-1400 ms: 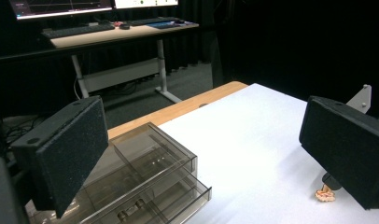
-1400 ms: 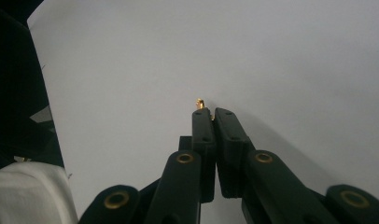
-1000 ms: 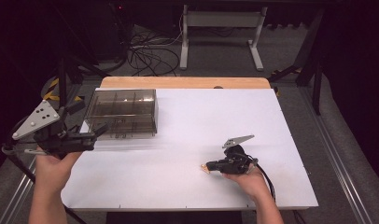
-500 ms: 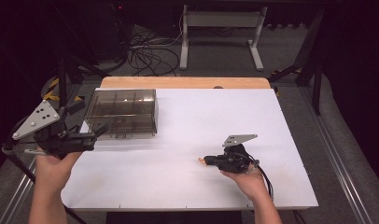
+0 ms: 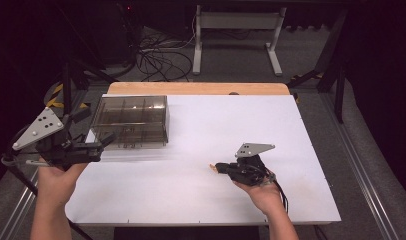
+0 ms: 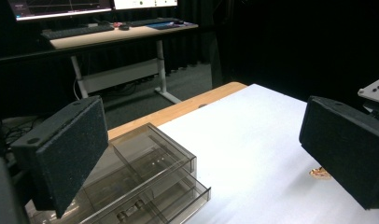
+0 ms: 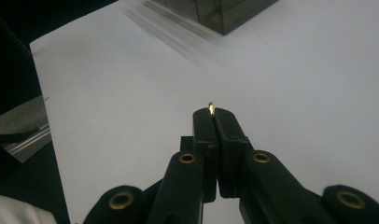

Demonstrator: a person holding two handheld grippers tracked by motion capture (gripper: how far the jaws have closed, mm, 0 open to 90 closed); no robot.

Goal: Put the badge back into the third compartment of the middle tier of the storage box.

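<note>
Right tongs (image 7: 212, 113) pinch a small brass-coloured piece (image 7: 210, 108) just above the white bench (image 5: 191, 195); left tongs (image 6: 201, 154) gape empty beside the clear drawer organizer (image 5: 131, 120). Pickup appears done; stowing in the drawers remains.

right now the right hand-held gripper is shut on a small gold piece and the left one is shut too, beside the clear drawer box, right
Not quite. The left hand-held gripper is open: the left gripper view shows its two black jaws standing wide apart with nothing between them. The rest holds: the right hand-held gripper is shut on the small gold piece, and the left one sits beside the clear drawer box.
</note>
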